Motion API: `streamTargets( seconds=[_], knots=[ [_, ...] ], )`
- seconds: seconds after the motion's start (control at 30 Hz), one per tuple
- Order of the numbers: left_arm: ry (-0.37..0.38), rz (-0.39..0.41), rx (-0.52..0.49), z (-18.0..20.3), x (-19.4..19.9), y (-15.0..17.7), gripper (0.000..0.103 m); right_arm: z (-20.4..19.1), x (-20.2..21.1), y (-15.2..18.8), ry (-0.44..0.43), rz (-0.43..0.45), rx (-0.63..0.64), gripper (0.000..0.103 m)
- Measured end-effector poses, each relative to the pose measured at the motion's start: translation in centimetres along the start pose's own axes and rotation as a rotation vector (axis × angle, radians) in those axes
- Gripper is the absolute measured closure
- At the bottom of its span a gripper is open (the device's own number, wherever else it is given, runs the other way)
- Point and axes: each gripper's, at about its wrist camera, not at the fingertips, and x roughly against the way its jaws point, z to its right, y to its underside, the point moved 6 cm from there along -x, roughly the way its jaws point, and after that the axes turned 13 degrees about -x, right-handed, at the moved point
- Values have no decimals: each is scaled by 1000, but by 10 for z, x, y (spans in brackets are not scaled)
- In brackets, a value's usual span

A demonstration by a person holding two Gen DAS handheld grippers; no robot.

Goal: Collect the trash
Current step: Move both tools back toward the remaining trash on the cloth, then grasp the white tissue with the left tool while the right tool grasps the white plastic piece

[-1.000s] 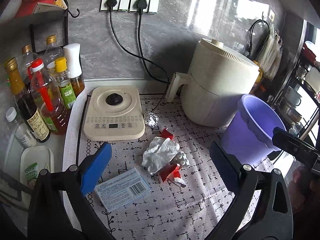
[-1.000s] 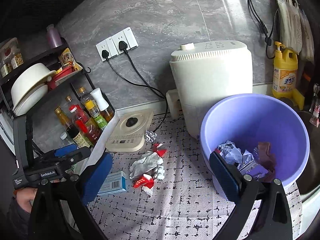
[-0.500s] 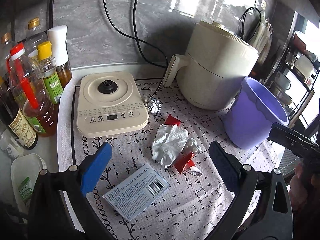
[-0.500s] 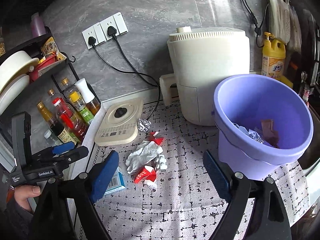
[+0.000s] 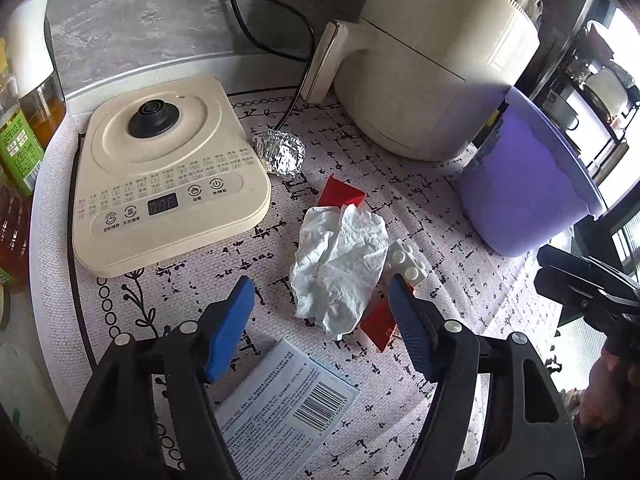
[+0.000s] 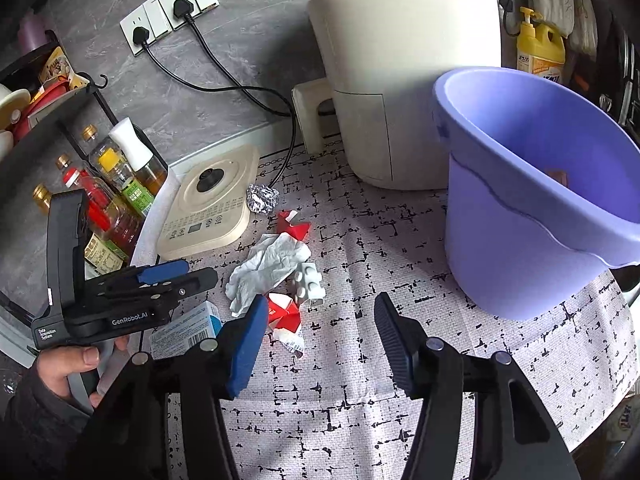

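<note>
A crumpled white tissue (image 5: pixel 340 264) lies on the patterned mat, with red wrapper scraps (image 5: pixel 340 194), a white toy brick (image 5: pixel 408 262), a foil ball (image 5: pixel 282 151) and a flat printed box (image 5: pixel 288 404) around it. My left gripper (image 5: pixel 320 304) is open, low over the mat, its fingers either side of the tissue's near end. My right gripper (image 6: pixel 320 332) is open and empty, just right of a red wrapper (image 6: pixel 284 312) and the brick (image 6: pixel 310 284). The purple bucket (image 6: pixel 520 184) stands to the right. The tissue (image 6: pixel 268 264) also shows in the right wrist view.
A cream kettle base (image 5: pixel 160 184) sits left of the trash. A cream air fryer (image 5: pixel 432 64) stands behind, with its black cord (image 5: pixel 280 12) along the wall. Sauce bottles (image 6: pixel 116 188) crowd the left edge. A yellow soap bottle (image 6: pixel 540 48) stands behind the bucket.
My left gripper has moved forward and down until its fingers bracket the tissue. My right gripper has dropped lower toward the mat, nearer the red wrapper, leaving the bucket off to the right.
</note>
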Motion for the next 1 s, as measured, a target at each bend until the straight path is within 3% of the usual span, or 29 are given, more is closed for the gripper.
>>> streamTargets(
  seconds=[0.2,0.27,0.37,0.63,1.0],
  knots=[
    [43,-72,-21,0,-36,-1,51,-9,-28,-6,16,-44,33,53],
    [45,-99,-33,-1,-47,1,74,-10,-38,-10,20,-58,28,53],
    [26,-105,-48,-4,-50,2,95,-14,-53,-11,23,-86,53,53],
    [-54,-42,17,-26,-18,2,98,-24,-81,-7,-10,-152,113,54],
    [-191,-11,180,-65,26,31,98,-36,-111,-3,-39,-232,191,60]
  ],
)
